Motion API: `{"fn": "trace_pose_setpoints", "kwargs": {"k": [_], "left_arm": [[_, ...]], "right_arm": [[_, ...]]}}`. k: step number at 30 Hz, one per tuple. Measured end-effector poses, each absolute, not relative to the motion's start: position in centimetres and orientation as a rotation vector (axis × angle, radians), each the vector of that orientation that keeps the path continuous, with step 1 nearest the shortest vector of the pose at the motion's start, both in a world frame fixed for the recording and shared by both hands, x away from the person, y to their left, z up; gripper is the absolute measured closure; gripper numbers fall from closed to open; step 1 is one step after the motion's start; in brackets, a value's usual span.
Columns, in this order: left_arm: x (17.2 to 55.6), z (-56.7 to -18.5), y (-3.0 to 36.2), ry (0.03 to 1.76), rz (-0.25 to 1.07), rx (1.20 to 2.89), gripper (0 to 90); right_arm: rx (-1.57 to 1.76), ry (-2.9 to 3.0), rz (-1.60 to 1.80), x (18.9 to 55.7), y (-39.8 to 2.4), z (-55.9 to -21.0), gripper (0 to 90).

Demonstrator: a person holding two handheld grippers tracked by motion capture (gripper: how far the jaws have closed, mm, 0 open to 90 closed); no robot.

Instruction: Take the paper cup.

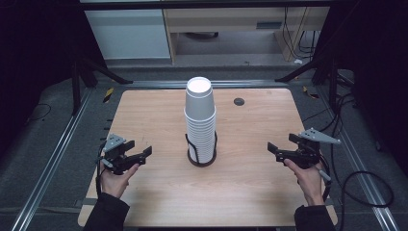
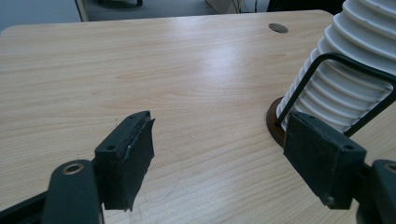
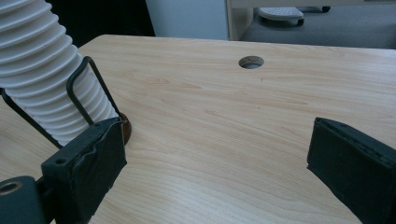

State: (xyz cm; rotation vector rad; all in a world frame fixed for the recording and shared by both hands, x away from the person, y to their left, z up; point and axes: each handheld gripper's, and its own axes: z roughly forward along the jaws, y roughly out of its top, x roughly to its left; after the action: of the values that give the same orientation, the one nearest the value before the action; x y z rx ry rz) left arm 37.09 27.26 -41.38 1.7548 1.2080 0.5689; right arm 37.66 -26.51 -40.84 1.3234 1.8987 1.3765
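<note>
Cup stack (image 1: pixel 199 118): white paper cups, upright in a black wire holder (image 1: pixel 202 153), centre of the wooden table (image 1: pixel 144 192).
Left gripper (image 1: pixel 144 153): jaws spread, nothing between them, well left of the holder.
Right gripper (image 1: pixel 274 150): jaws spread, empty, well right of the holder.

Lab: metal frame rails (image 1: pixel 45 166); loose cables (image 1: pixel 358 185); dark curtains.

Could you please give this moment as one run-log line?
left tool: open, empty | right tool: open, empty | cup stack: upright in holder, untouched
</note>
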Motion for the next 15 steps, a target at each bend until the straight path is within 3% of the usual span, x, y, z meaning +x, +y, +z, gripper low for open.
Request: {"fn": "trace_pose_setpoints", "kwargs": {"k": [6, 15], "left_arm": [[36.9, -41.4, 27.1, 1.212, 0.6, 1.776, 26.9], [36.6, -41.1, 26.8, 1.193, 0.609, 1.797, 36.1]], "right_arm": [[1.309, 1.915, 1.358, 37.6, -26.0, -40.6, 1.7], [1.24, 1.915, 1.372, 37.0, -24.2, -38.5, 5.8]]}}
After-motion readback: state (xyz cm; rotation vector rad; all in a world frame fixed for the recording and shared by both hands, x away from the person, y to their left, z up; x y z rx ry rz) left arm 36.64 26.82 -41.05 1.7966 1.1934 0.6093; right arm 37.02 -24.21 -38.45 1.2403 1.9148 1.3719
